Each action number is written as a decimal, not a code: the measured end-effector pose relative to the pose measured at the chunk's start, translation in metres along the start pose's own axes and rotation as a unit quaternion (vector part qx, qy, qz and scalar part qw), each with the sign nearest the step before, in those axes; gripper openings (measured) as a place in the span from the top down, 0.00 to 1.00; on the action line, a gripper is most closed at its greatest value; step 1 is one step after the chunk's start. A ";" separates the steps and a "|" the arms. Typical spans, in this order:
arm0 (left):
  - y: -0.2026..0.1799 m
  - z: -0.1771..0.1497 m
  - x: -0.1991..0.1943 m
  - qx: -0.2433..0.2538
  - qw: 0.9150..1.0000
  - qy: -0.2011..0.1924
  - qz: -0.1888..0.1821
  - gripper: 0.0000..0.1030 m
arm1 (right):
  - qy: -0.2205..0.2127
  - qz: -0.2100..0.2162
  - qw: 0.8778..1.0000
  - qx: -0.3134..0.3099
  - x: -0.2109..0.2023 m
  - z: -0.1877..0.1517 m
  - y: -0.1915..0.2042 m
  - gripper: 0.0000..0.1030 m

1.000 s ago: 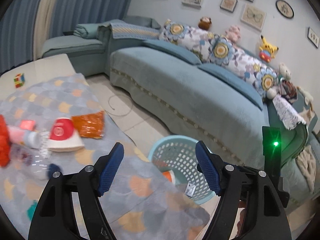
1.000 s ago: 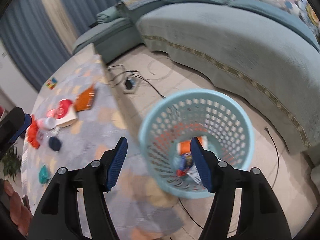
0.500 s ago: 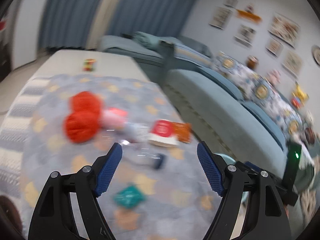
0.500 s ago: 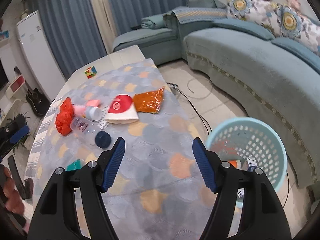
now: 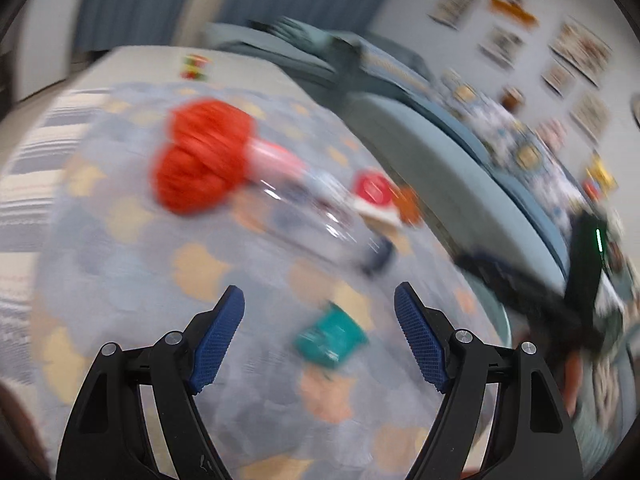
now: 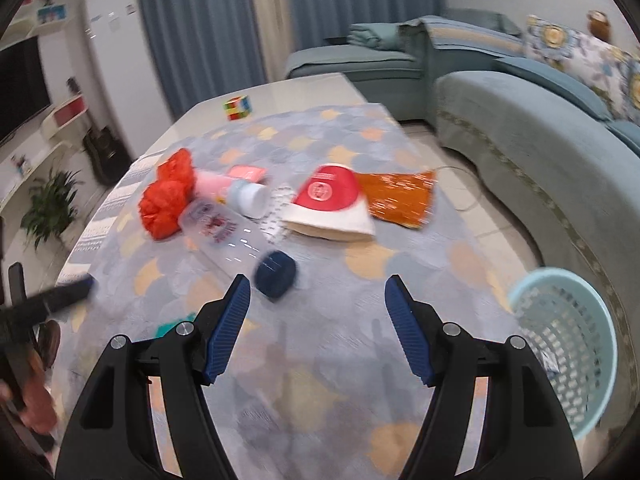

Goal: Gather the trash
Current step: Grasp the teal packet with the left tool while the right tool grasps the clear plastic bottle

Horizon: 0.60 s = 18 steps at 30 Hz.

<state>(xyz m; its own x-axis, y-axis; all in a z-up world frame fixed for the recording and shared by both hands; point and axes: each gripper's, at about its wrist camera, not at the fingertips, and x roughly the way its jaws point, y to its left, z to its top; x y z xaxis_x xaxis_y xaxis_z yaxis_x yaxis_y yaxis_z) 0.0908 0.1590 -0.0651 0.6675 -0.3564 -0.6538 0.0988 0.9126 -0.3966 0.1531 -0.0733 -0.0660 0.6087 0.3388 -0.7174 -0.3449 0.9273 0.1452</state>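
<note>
Both grippers swung from the pale blue plastic basket (image 6: pixel 568 344) back over the table w/ the patterned grey cloth (image 6: pixel 320 360). Left gripper (image 5: pixel 318 338) and right gripper (image 6: pixel 318 326) both have jaws apart, nothing between them. Right one's jaws just opened a bit more.

Trash lies mid-table. Clear plastic bottle w/ dark blue cap (image 6: pixel 234 242) looks light, slippery; prob. best grabbed across its middle. Crumpled red plastic bag (image 6: pixel 166 200) touches it. Small teal packet (image 5: pixel 330 340) sits nearest left gripper.
</note>
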 end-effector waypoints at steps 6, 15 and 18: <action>-0.014 -0.021 0.051 0.070 0.996 0.056 0.001 0.27 | 0.016 0.039 0.998 -0.053 0.036 0.022 0.027 0.36; -0.022 -0.022 0.084 0.111 0.990 0.084 -0.005 0.26 | 0.062 0.064 0.991 -0.095 0.098 0.027 0.048 0.36; -0.023 -0.023 0.084 0.114 0.990 0.084 -0.003 0.27 | 0.072 0.084 0.989 -0.095 0.107 0.030 0.051 0.35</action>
<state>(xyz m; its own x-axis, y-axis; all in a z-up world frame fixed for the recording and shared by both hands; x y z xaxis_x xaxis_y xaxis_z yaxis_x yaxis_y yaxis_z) 0.1278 0.1037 -0.1262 0.5360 -0.3733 -0.7572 0.2789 0.9249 -0.2585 0.2221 0.0154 -0.1145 0.4277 0.4473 -0.7855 -0.5696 0.8081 0.1500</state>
